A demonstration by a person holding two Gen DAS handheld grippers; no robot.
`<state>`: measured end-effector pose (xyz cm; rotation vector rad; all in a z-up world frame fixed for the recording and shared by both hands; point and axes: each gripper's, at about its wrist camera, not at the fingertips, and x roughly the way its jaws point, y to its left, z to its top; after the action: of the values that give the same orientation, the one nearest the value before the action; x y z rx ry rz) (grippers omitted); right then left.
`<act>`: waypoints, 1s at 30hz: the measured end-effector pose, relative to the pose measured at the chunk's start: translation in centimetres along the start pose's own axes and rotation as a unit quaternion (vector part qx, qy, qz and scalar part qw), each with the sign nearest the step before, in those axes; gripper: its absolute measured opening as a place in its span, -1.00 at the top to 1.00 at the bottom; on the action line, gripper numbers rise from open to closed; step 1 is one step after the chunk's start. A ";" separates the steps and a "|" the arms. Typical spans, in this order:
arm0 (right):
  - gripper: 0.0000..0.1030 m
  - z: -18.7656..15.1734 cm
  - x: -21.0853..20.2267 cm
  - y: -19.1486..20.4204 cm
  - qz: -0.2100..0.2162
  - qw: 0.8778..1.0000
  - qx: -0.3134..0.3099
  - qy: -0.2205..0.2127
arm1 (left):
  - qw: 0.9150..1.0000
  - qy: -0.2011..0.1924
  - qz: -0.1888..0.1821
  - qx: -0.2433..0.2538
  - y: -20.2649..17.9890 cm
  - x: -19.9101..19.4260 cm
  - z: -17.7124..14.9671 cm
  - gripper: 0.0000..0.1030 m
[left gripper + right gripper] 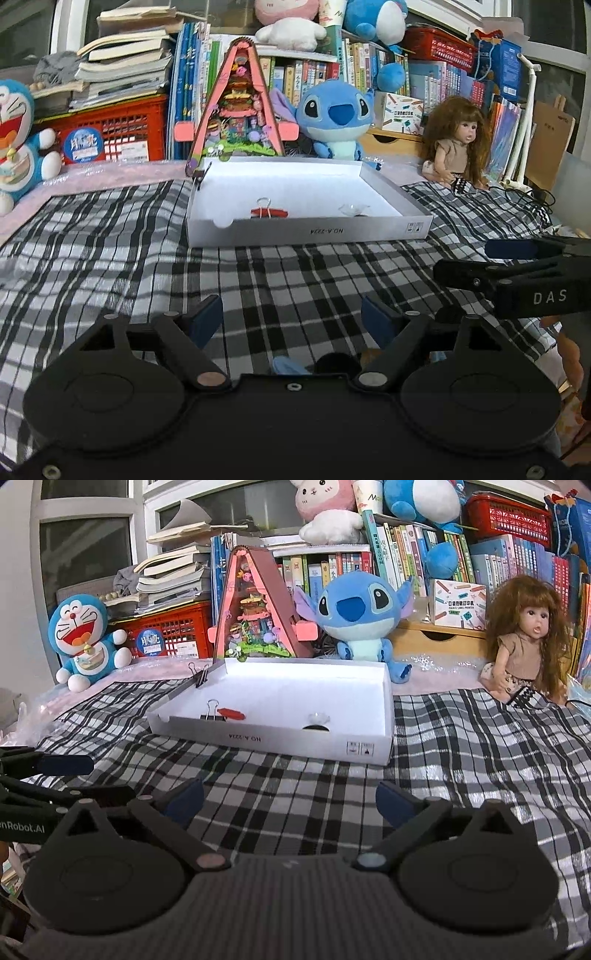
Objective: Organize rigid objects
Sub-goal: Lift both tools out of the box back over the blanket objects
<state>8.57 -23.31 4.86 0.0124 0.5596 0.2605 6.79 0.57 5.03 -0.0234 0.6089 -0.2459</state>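
Observation:
A shallow white box (369,230) (295,743) lies on the checked cloth ahead of both grippers. Inside it are a red binder clip (268,213) (231,713), a black binder clip (213,716) beside it, and a small clear piece (352,209) (317,718). Another black binder clip (199,677) (198,177) is clipped on the box's left wall. My left gripper (291,323) is open and empty, short of the box. My right gripper (290,803) is open and empty too, and shows at the right of the left wrist view (487,264).
Behind the box stand a pink triangular diorama (236,110) (255,609), a blue Stitch plush (336,118) (364,616), a Doraemon plush (86,642) (18,147), a doll (456,144) (526,638), red crates (122,129) and shelves of books. A black cable (524,195) lies at the right.

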 end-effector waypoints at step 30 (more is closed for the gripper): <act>-1.00 -5.0 -0.4 1.6 -0.023 0.999 -0.035 0.008 | 0.999 -0.008 0.044 0.006 0.5 -0.6 -5.2 -0.57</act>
<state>5.23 -22.17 0.95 -0.0701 0.5647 0.2363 3.49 1.47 1.03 0.0134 0.5914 -0.1635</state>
